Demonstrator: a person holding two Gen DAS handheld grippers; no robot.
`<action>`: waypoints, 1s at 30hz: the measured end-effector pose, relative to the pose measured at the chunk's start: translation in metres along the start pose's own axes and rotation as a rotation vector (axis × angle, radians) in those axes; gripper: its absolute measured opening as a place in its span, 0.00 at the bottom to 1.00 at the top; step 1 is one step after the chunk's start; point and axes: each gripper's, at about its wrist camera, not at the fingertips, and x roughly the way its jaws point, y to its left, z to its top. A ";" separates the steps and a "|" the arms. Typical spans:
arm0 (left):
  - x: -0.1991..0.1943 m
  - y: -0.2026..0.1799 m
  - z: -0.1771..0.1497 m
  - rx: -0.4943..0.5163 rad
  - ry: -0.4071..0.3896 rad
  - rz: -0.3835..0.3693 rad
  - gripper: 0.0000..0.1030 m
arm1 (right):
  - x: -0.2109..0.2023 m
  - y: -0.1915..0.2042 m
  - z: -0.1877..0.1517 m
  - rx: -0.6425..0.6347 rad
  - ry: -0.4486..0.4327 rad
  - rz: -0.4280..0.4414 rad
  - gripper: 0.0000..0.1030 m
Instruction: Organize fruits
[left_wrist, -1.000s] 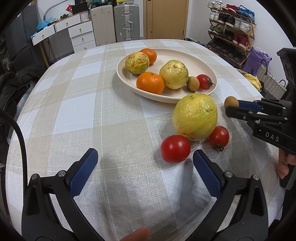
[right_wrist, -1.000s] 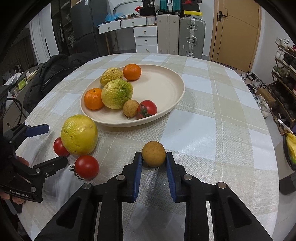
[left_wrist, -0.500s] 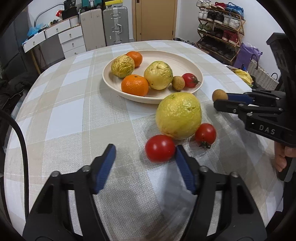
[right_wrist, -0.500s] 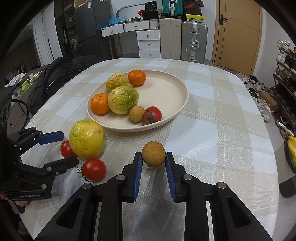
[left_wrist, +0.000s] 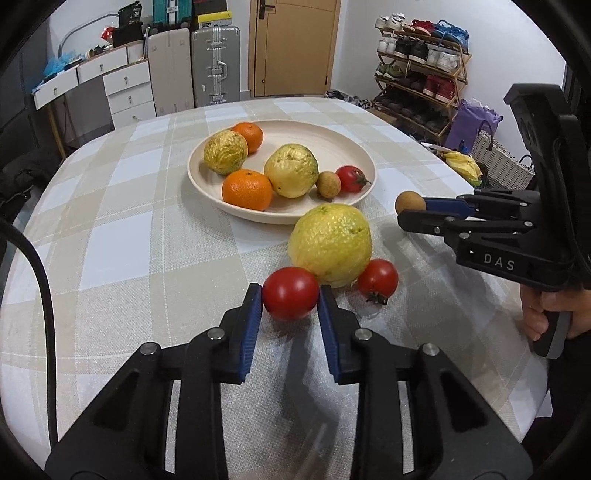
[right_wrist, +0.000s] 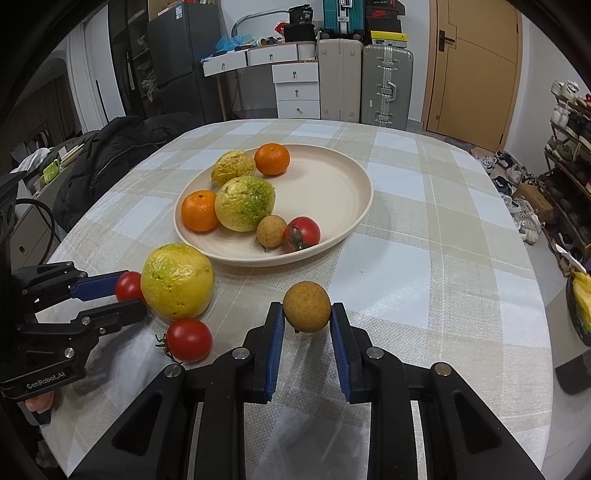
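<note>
My left gripper (left_wrist: 290, 295) is shut on a red tomato (left_wrist: 290, 292) on the checked tablecloth; it also shows in the right wrist view (right_wrist: 127, 286). Touching it behind is a large yellow citrus (left_wrist: 330, 243), with a second tomato (left_wrist: 377, 277) to its right. My right gripper (right_wrist: 307, 314) is shut on a small brown round fruit (right_wrist: 306, 306), held a little above the cloth; it shows in the left wrist view (left_wrist: 409, 202). The cream plate (left_wrist: 347, 146) beyond holds two oranges, two yellow-green fruits, a small brown fruit and a tomato.
The round table's edge curves close on the right, with a shoe rack (left_wrist: 421, 85) and a basket (left_wrist: 498, 162) beyond it. Drawers and suitcases (right_wrist: 386, 85) stand at the back. A dark coat (right_wrist: 122, 155) lies left of the table.
My left gripper has moved forward and closed from wide open onto the red tomato. My right gripper keeps holding the brown fruit, raised slightly and nearer the plate.
</note>
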 end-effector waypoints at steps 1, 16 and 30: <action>-0.002 0.000 0.001 0.000 -0.010 0.005 0.27 | -0.001 0.000 0.000 0.000 -0.003 0.000 0.25; -0.029 0.004 0.007 -0.016 -0.108 0.025 0.27 | -0.017 0.001 0.004 0.019 -0.073 0.041 0.25; -0.046 0.013 0.011 -0.058 -0.180 0.036 0.27 | -0.034 0.002 0.007 0.039 -0.147 0.097 0.25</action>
